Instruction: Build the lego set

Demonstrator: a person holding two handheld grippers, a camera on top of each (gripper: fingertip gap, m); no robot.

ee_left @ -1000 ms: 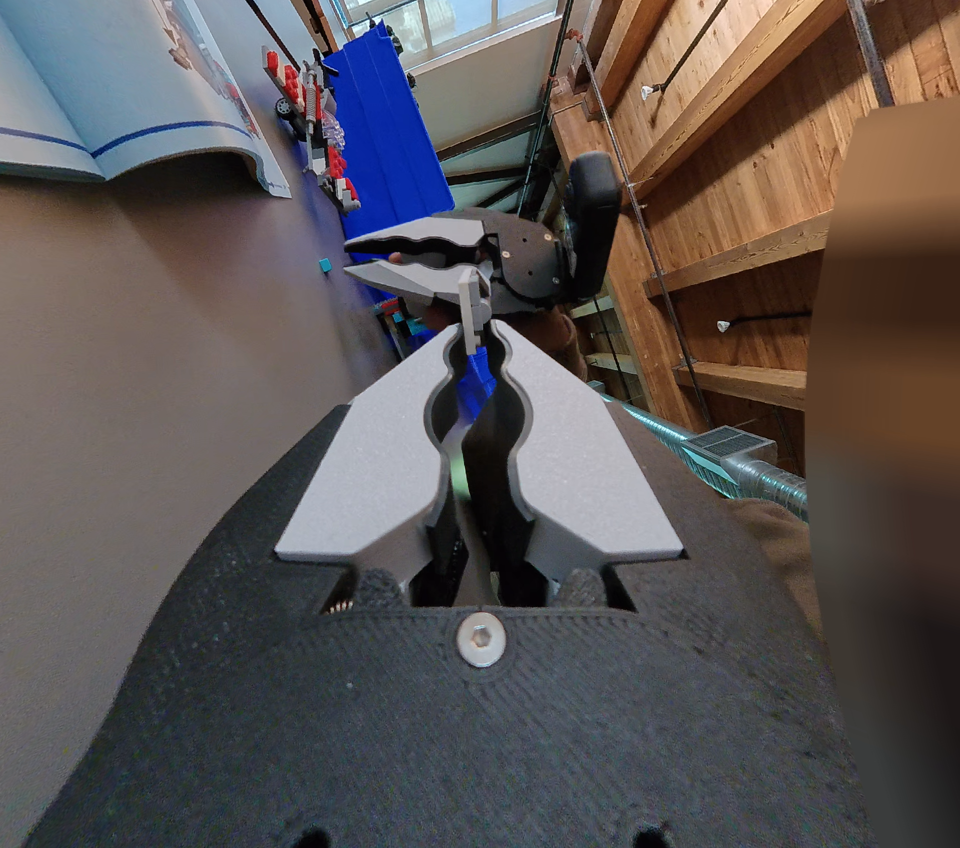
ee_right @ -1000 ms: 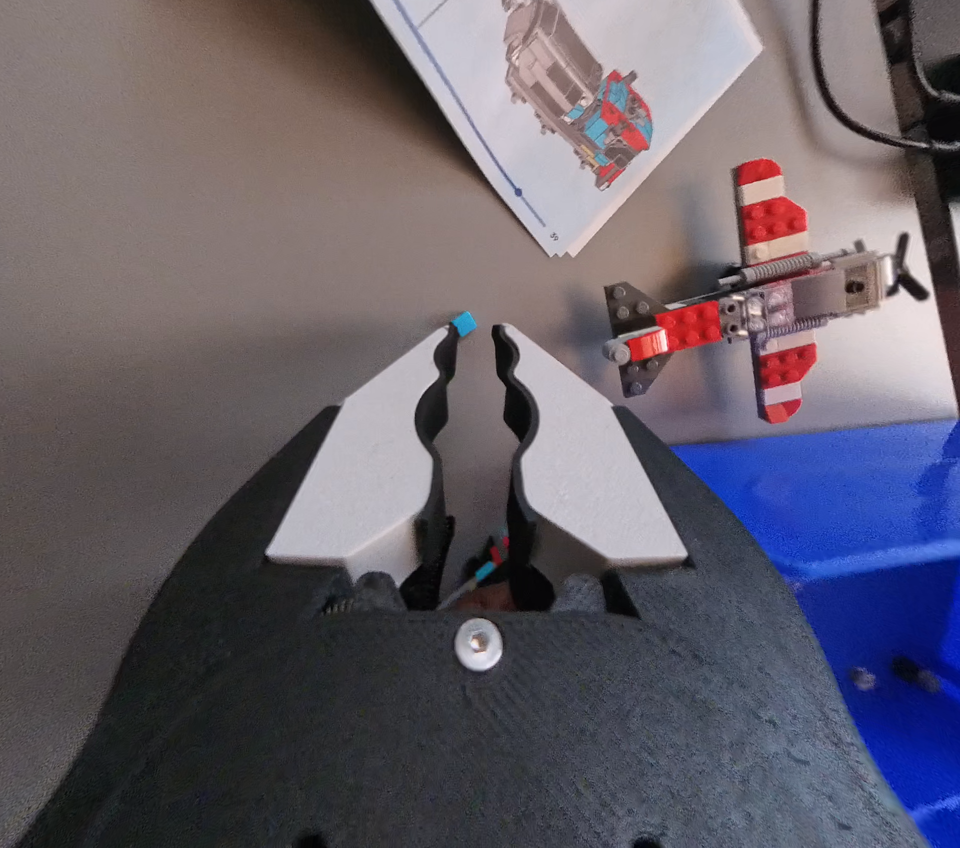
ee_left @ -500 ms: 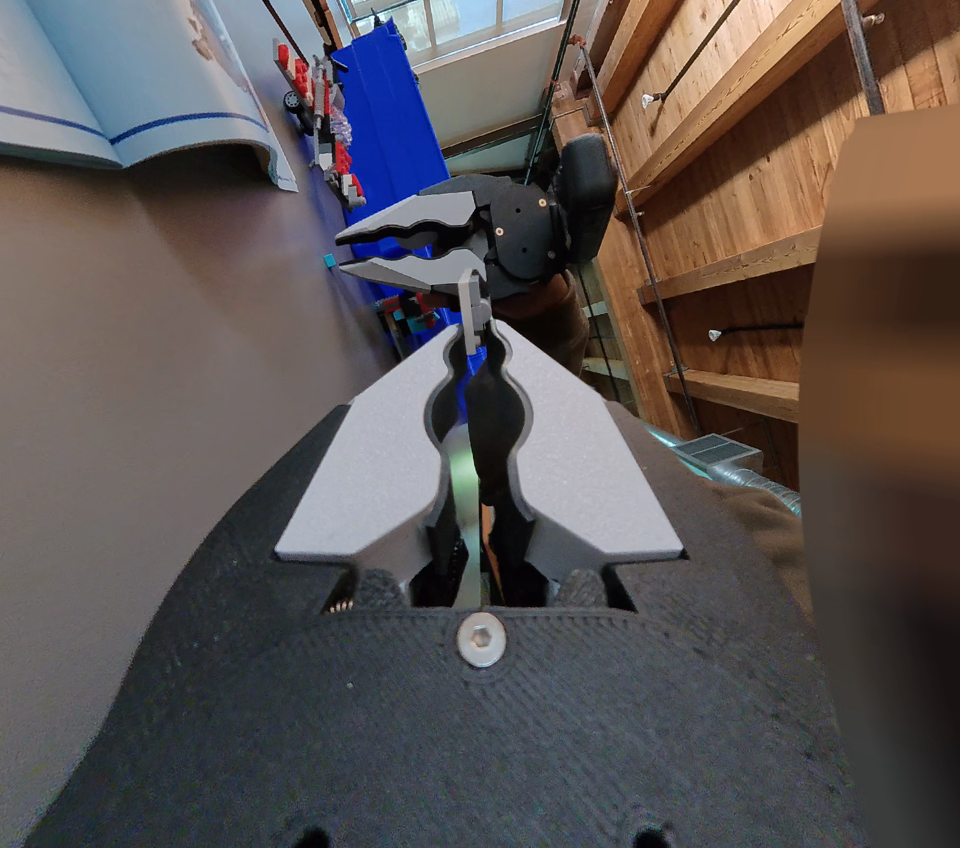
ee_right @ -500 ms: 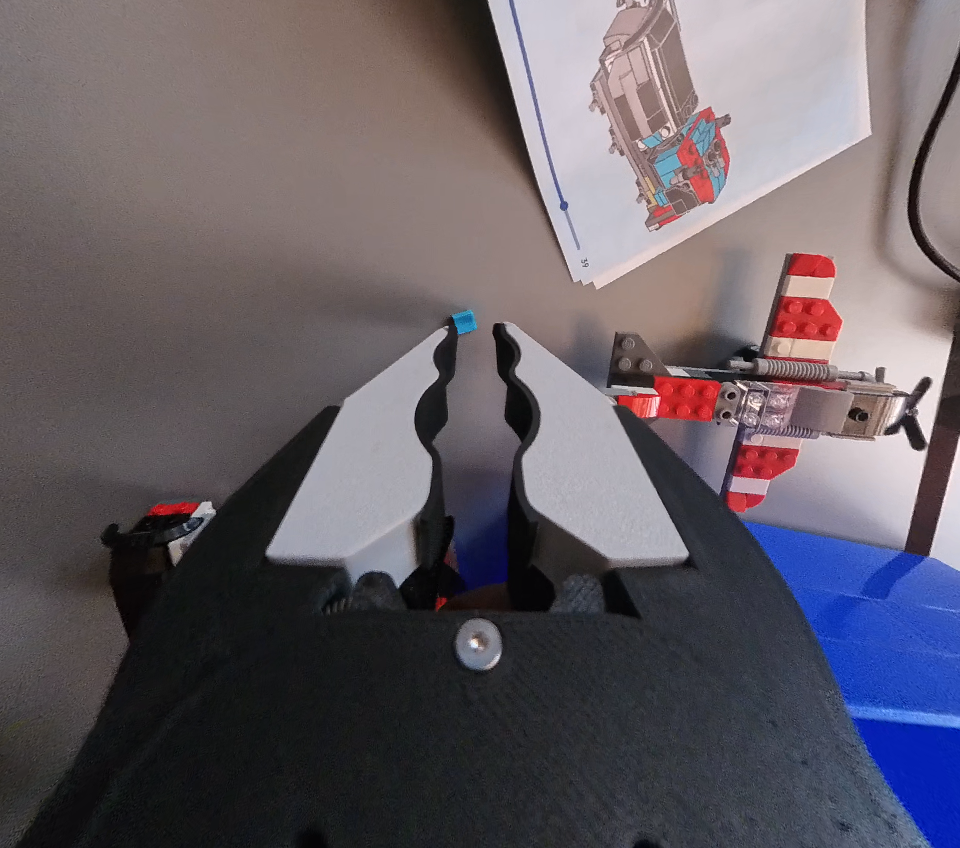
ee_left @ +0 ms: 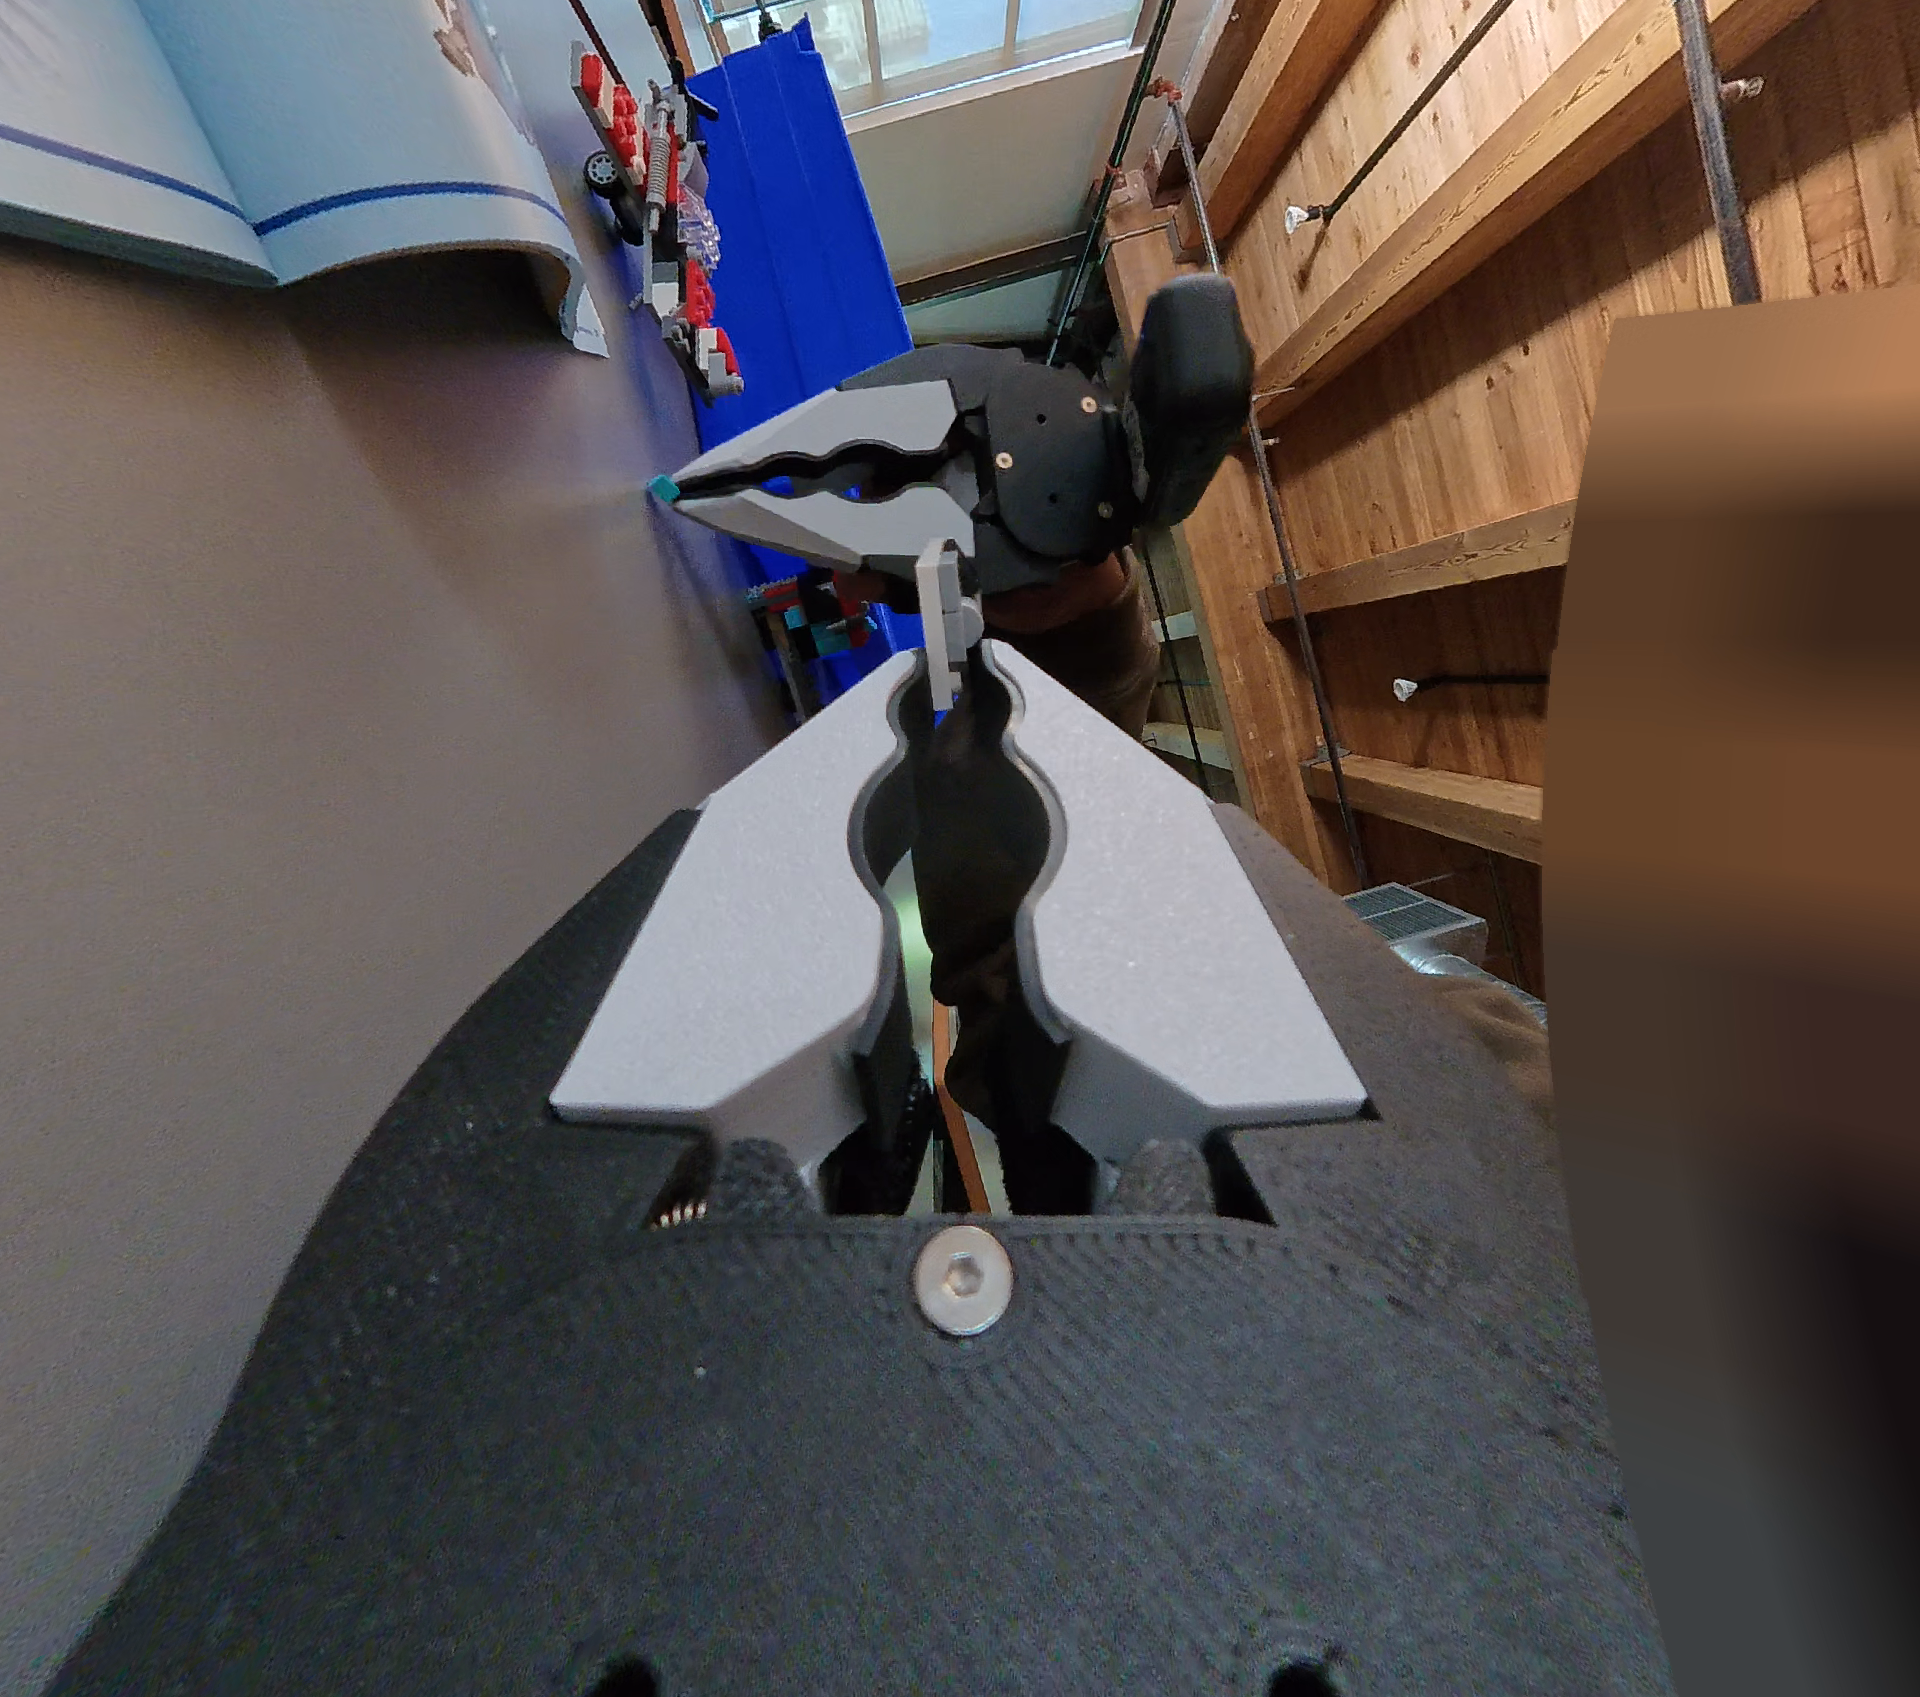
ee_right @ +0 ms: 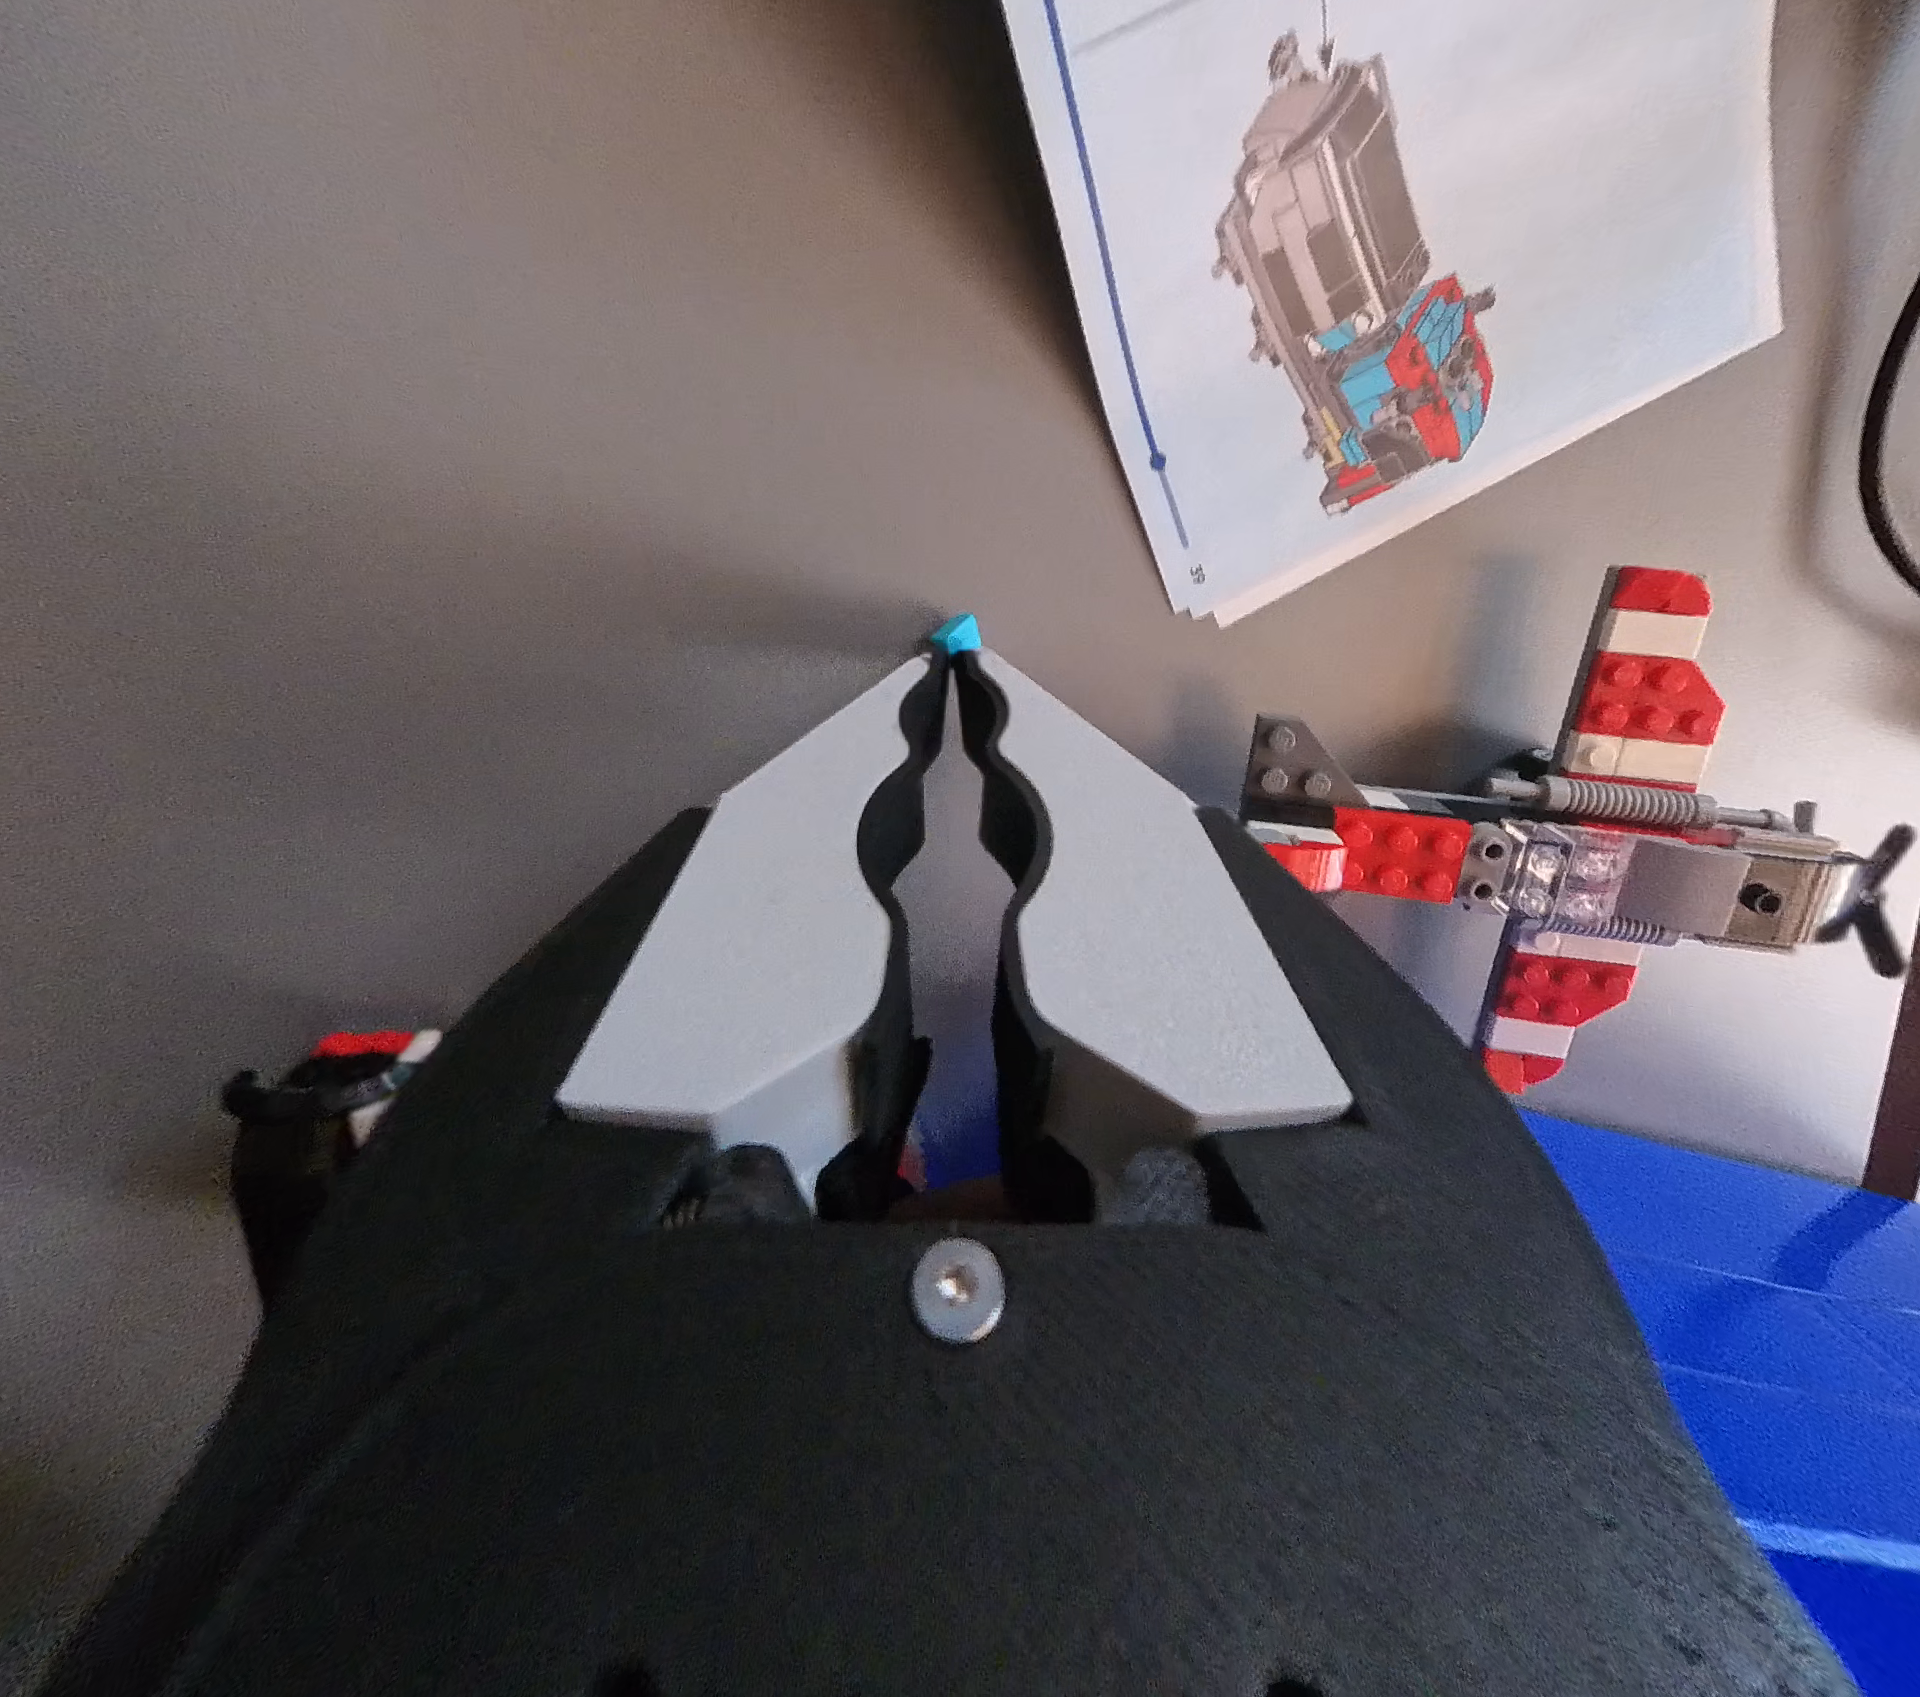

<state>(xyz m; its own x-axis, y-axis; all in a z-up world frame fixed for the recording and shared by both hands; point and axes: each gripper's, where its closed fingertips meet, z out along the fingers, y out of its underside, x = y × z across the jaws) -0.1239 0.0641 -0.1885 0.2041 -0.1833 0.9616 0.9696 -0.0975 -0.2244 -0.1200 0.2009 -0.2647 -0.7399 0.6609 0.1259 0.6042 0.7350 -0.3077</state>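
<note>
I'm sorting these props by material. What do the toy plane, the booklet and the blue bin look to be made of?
Toy plane: glossy moulded plastic bricks with studs, plus what looks like a metal spring. Booklet: thin printed paper, its stacked page edges showing at the corner. Blue bin: probably smooth hard plastic, with a soft sheen.

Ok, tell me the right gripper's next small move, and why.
Probably lift slightly and check the grip: the right gripper has its tips pinched on only the near edge of the tiny turquoise piece at the table, so it may slip.

Grey table: open booklet, toy plane (brick-built), blue bin.
</note>
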